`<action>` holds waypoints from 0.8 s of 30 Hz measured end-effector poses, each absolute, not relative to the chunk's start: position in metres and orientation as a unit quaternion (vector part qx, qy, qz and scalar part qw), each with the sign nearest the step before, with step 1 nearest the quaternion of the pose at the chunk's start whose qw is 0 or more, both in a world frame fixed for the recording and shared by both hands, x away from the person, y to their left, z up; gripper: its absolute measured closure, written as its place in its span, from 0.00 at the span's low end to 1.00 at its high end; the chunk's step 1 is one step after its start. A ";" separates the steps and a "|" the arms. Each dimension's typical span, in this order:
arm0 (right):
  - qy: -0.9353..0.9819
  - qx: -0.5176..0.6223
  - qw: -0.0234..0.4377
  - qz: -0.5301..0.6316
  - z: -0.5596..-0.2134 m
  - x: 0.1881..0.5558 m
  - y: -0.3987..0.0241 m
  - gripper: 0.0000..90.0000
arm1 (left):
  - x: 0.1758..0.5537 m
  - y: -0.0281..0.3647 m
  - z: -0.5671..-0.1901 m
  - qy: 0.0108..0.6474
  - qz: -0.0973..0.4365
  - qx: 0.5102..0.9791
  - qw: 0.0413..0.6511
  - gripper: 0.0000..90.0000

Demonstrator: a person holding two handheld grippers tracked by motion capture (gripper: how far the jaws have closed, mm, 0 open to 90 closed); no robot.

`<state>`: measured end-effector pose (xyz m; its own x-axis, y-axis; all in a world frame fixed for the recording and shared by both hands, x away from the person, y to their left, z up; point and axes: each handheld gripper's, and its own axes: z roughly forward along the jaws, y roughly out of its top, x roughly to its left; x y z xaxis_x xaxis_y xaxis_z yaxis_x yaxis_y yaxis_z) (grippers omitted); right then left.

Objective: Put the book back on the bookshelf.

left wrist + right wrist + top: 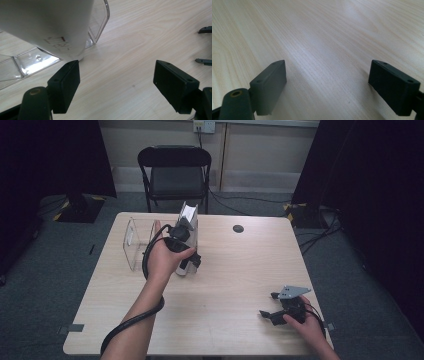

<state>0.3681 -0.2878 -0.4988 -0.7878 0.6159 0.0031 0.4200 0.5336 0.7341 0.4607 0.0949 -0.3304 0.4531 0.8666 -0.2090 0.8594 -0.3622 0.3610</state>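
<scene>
An upright white sheet (189, 222) with faint print stands at the table's back left, next to a clear acrylic holder (136, 242). My left gripper (192, 261) is held in a hand right in front of the sheet. In the left gripper view the left gripper (116, 67) is open with bare wood between its jaws. There the white sheet (47, 27) hangs just above the left jaw, and the clear holder (100, 22) shows behind it. My right gripper (267, 305) rests at the front right of the table. It (328, 63) is open over bare wood.
The light wooden table (235, 270) has a small dark round hole (238, 228) near its back edge. A black folding chair (175, 175) stands behind the table. Black curtains hang at both sides. The right gripper's jaw tips (205, 30) show far off in the left gripper view.
</scene>
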 end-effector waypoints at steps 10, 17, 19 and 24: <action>0.866 0.299 0.129 0.379 -0.499 0.368 -0.288 0.16 | 0.458 0.089 -0.342 0.514 0.001 0.831 0.212 0.24; 0.866 0.299 0.129 0.379 -0.499 0.368 -0.288 0.16 | 0.456 0.085 -0.345 0.509 -0.002 0.833 0.216 0.24; 0.866 0.299 0.129 0.379 -0.499 0.368 -0.288 0.16 | 0.455 0.084 -0.346 0.503 -0.004 0.837 0.217 0.24; 0.866 0.299 0.129 0.379 -0.499 0.368 -0.288 0.16 | 0.452 0.081 -0.348 0.500 -0.003 0.836 0.224 0.25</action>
<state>0.3680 -0.2878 -0.4988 -0.7881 0.6156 0.0032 0.4198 0.5337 0.7341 0.4521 0.0807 -0.3478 0.4993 0.8354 -0.2297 0.8385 -0.3993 0.3707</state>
